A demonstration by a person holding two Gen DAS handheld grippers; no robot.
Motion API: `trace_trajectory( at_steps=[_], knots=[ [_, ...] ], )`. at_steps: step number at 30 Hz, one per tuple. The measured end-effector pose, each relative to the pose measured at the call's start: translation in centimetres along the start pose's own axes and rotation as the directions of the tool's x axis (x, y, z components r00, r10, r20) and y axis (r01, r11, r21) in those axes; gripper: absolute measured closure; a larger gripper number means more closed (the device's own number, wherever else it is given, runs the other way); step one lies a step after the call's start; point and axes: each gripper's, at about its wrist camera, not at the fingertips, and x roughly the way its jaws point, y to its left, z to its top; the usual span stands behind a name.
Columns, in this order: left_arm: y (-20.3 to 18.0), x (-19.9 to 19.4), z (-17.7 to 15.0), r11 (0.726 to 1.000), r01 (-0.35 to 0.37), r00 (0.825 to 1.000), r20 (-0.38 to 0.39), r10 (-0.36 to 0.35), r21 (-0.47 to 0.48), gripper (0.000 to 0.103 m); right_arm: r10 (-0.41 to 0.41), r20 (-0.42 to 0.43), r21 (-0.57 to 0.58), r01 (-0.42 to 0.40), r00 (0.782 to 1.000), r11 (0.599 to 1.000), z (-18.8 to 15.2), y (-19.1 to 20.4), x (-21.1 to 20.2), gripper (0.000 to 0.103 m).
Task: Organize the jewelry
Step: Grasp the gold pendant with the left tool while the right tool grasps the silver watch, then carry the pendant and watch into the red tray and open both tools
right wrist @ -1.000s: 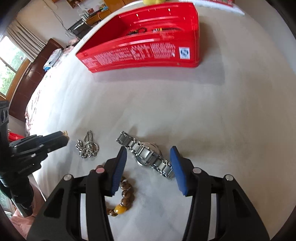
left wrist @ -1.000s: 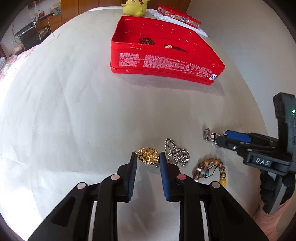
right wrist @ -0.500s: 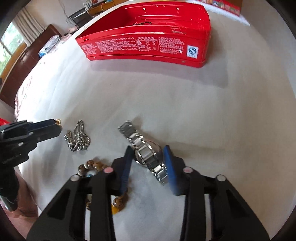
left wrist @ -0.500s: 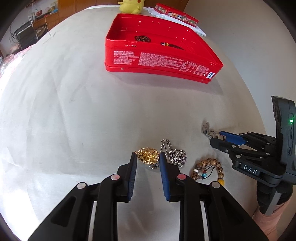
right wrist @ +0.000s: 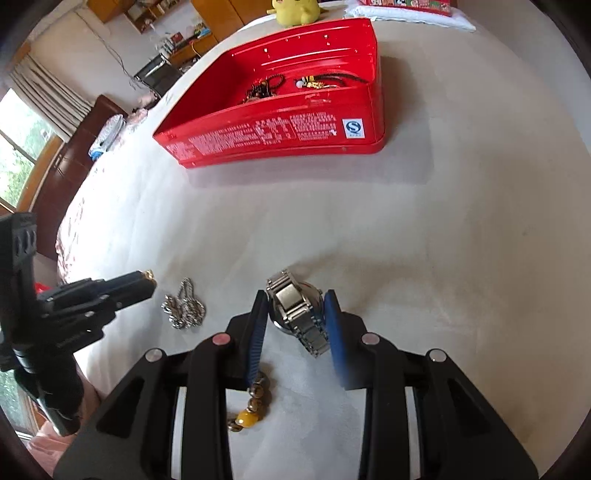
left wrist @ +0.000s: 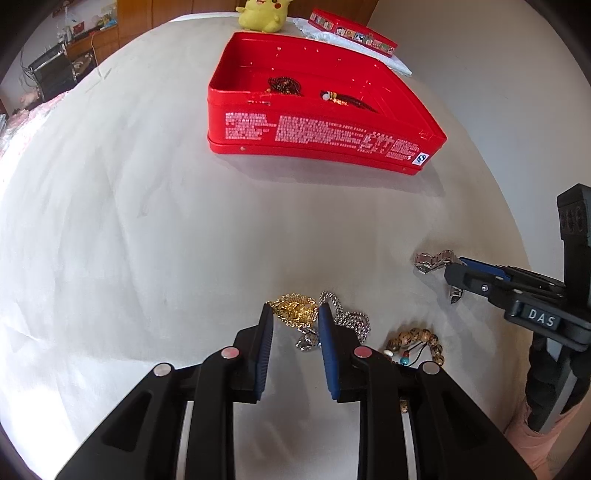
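Note:
My left gripper (left wrist: 295, 308) is shut on a gold necklace (left wrist: 293, 310), low over the white cloth; from the right wrist view a gold bit shows at the tip of that left gripper (right wrist: 147, 280). My right gripper (right wrist: 295, 299) is shut on a silver watch (right wrist: 295, 306), its band hanging from the jaws just above the cloth. In the left wrist view the right gripper (left wrist: 452, 269) has the watch band (left wrist: 432, 258) sticking out. A silver chain (left wrist: 351, 319) and a wooden bead bracelet (left wrist: 413, 341) lie between the grippers. The open red tin (left wrist: 314, 133) stands further back.
Inside the red tin (right wrist: 277, 136) lie a dark bead bracelet (left wrist: 284, 85) and a corded pendant (left wrist: 347, 99). Behind it sit a yellow plush toy (left wrist: 262, 14) and the tin's lid (left wrist: 351, 31) on a white cloth. The table edge curves off at the right.
The right gripper's jaws closed around the watch and raised it a little off the cloth. The left gripper keeps the gold necklace as before.

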Motion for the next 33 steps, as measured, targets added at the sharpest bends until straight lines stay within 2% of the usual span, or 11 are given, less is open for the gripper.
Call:
trace_trajectory(
  at_steps=[6, 14, 26, 33],
  knots=[
    [-0.2, -0.8, 0.1, 1.000, 0.003, 1.000, 0.013, -0.003, 0.017, 0.078, 0.029, 0.028, 0.020, -0.029, 0.999, 0.999, 0.8, 0.5, -1.1, 0.073],
    [-1.1, -2.3, 2.0, 0.999, -0.007, 0.999, 0.049, 0.005, 0.043, 0.078, 0.008, 0.074, 0.019, -0.010, 0.997, 1.000, 2.8, 1.1, -3.1, 0.073],
    [-2.2, -3.7, 6.2, 0.998, -0.041, 0.992, 0.120, 0.034, 0.057, 0.078, -0.006, 0.145, 0.008, 0.005, 0.989, 1.000, 6.4, 2.0, -4.7, 0.073],
    [-2.1, -3.6, 10.9, 0.999, -0.038, 0.988, 0.153, 0.033, 0.034, 0.078, -0.001, 0.194, 0.005, 0.000, 0.981, 1.000, 10.2, 2.8, -5.0, 0.073]
  ],
)
